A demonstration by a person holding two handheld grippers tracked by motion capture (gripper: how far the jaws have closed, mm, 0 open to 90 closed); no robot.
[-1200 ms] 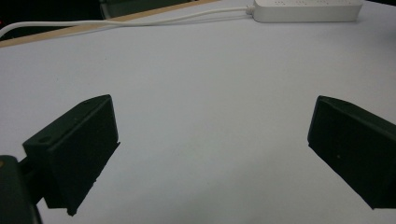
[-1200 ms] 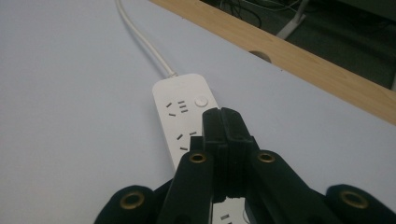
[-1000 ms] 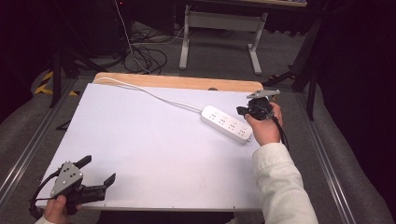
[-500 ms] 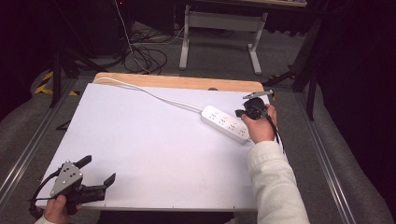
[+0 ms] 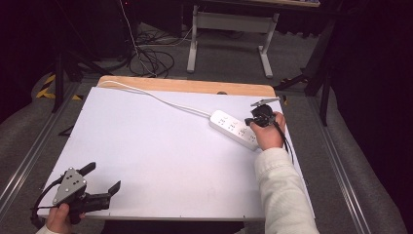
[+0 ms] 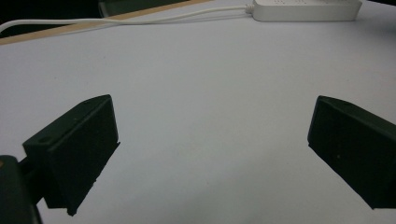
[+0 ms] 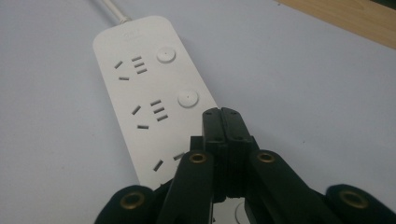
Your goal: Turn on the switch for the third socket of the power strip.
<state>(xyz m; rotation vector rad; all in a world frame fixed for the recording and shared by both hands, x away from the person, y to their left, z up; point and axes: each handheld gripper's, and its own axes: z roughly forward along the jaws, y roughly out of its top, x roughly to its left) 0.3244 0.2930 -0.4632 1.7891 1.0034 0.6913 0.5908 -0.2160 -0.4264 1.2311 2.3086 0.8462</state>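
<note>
A white power strip (image 5: 233,128) with three sockets lies on the white board at the right, its white cable (image 5: 160,100) running to the far left corner. My right gripper (image 5: 256,120) is shut with nothing between its jaws, and it hangs over the strip's near end. In the right gripper view the closed gripper tips (image 7: 221,114) sit above the power strip (image 7: 140,98), just past its second round button (image 7: 187,98). My left gripper (image 5: 104,175) rests open at the board's near left corner. In its own view that gripper (image 6: 210,135) faces bare board, with the power strip (image 6: 306,9) far off.
The white board (image 5: 146,146) lies on a wooden tabletop whose far edge (image 5: 195,87) shows. Beyond the table stand a metal frame (image 5: 229,29) and loose cables (image 5: 146,58) on the floor. Metal rails (image 5: 29,156) run along both sides of the table.
My right gripper has moved a little left and nearer, over the power strip's end, still shut. The left gripper has not moved.
</note>
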